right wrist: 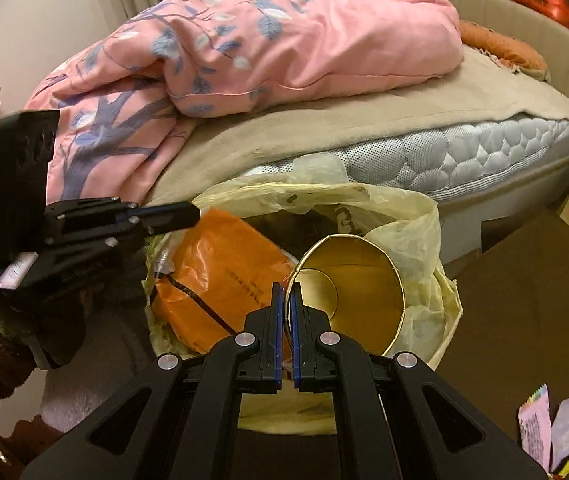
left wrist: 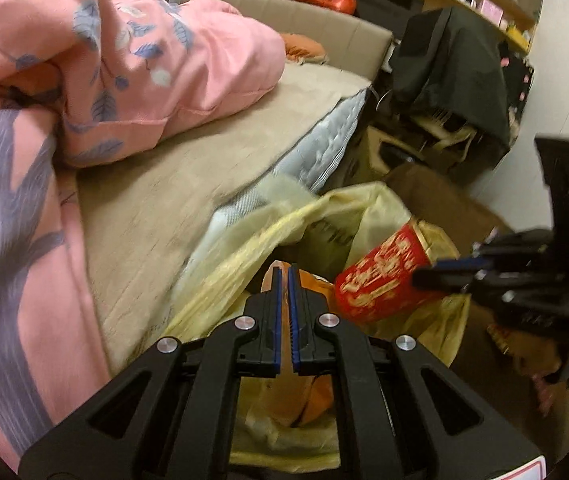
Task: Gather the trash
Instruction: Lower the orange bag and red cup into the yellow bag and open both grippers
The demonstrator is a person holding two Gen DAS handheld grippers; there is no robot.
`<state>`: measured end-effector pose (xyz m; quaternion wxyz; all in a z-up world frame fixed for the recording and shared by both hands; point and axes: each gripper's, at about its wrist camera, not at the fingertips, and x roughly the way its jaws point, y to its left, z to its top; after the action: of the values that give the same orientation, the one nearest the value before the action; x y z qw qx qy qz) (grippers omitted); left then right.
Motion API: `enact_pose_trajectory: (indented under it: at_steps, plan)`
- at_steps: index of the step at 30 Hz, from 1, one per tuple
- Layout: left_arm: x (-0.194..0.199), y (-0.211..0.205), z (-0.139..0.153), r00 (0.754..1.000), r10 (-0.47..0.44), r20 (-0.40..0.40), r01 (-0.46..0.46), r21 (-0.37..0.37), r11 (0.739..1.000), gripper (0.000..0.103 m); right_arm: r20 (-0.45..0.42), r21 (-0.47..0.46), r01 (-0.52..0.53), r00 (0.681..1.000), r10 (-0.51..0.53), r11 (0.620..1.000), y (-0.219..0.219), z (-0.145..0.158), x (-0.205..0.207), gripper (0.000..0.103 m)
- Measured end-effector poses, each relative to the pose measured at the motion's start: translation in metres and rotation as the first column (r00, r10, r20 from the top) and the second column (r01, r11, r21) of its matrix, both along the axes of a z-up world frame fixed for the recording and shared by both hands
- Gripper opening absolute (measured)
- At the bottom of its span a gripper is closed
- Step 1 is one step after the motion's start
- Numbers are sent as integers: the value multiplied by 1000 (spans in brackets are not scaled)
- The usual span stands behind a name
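A pale yellow plastic trash bag [right wrist: 412,216] stands open beside the bed; it also shows in the left wrist view [left wrist: 244,248]. My right gripper [right wrist: 286,292] is shut on the rim of a red paper cup with a gold inside [right wrist: 360,280], held over the bag's mouth; the cup's red outside shows in the left wrist view [left wrist: 380,276]. An orange plastic package [right wrist: 220,272] lies in the bag. My left gripper [left wrist: 284,276] is shut on the bag's edge, seen from the side in the right wrist view [right wrist: 192,212].
A bed with a pink floral quilt [right wrist: 284,48] and a beige sheet [right wrist: 404,120] lies behind the bag. Loose wrappers [right wrist: 552,424] lie on the brown floor at lower right. A dark draped chair [left wrist: 456,72] and boxes stand by the bed's end.
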<state>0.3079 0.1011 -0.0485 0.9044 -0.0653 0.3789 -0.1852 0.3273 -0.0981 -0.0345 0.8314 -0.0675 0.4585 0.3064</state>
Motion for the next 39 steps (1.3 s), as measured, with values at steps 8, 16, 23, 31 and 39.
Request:
enact_pose_trajectory:
  at_steps: [8, 16, 23, 31, 39]
  plan:
    - [15, -19, -9, 1000, 1, -22, -1, 29, 1000, 3, -29, 63, 13, 1000, -11, 998, -9, 1, 11, 4]
    - [11, -17, -27, 997, 21, -75, -15, 76, 997, 3, -92, -34, -35, 995, 32, 999, 7, -35, 8, 4]
    - [17, 0, -10, 996, 70, -52, -71, -26, 997, 19, -19, -70, -16, 1000, 14, 997, 8, -21, 3, 5]
    - [-2, 12, 15, 994, 112, -15, -113, -120, 986, 59, 39, -121, 43, 998, -39, 992, -8, -4, -13, 34]
    - [-58, -8, 51, 972, 201, 120, -197, -45, 979, 82, 159, -58, 187, 971, -176, 981, -65, 44, -59, 38]
